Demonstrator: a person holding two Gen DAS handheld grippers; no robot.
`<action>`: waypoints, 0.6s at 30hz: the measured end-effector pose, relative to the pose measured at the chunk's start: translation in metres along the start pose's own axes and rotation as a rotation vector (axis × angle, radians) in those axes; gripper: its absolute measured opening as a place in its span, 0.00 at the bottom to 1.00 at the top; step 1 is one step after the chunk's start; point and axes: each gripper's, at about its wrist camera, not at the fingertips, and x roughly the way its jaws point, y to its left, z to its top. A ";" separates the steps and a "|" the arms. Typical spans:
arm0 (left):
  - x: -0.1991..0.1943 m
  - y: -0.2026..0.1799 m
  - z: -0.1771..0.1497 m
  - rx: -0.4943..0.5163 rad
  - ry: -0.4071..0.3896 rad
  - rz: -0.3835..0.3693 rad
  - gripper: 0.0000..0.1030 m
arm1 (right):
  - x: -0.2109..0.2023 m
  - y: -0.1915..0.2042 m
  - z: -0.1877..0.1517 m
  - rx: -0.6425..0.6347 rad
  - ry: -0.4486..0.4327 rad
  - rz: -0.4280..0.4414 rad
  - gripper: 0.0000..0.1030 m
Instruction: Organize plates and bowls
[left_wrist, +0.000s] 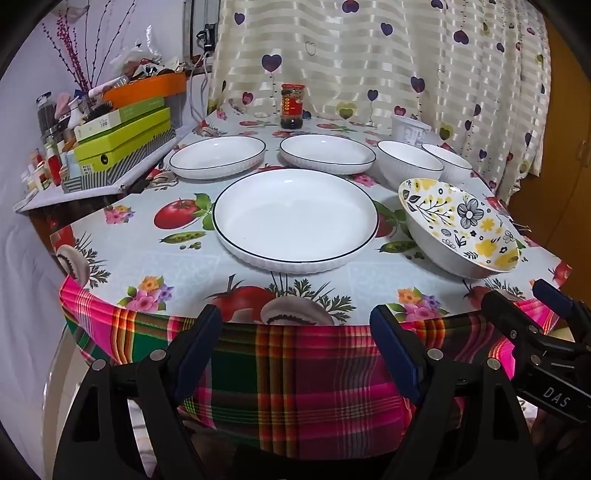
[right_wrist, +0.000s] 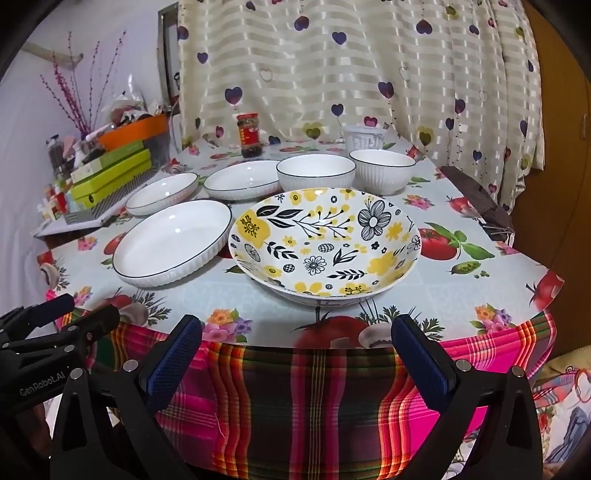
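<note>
Three white plates with dark rims lie on the table: a near plate (left_wrist: 295, 221) (right_wrist: 171, 245) and two far plates (left_wrist: 218, 157) (left_wrist: 327, 153). Two white ribbed bowls (left_wrist: 408, 164) (left_wrist: 447, 162) stand behind a yellow-and-black flowered bowl (left_wrist: 460, 229) (right_wrist: 325, 242). My left gripper (left_wrist: 295, 325) hangs open, off the table's front edge, facing the near plate. My right gripper (right_wrist: 295, 336) is open too, in front of the flowered bowl. Neither holds anything. Each gripper shows at the side of the other's view.
A sauce jar (left_wrist: 292, 107) and a white tub (left_wrist: 410, 129) stand at the table's (left_wrist: 177, 258) far side by the curtain. A side shelf at the left carries green boxes (left_wrist: 125, 144), an orange tray and small bottles. A plaid cloth hangs over the table's front edge.
</note>
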 end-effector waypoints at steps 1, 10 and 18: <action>0.000 0.000 0.000 -0.001 0.000 -0.001 0.80 | 0.000 -0.001 0.001 0.001 0.000 0.000 1.00; 0.002 0.005 0.000 -0.010 0.008 -0.005 0.80 | 0.004 -0.002 -0.001 -0.003 0.004 -0.001 1.00; 0.002 0.006 0.000 -0.010 0.008 -0.004 0.80 | 0.004 0.000 -0.001 -0.001 0.006 0.000 1.00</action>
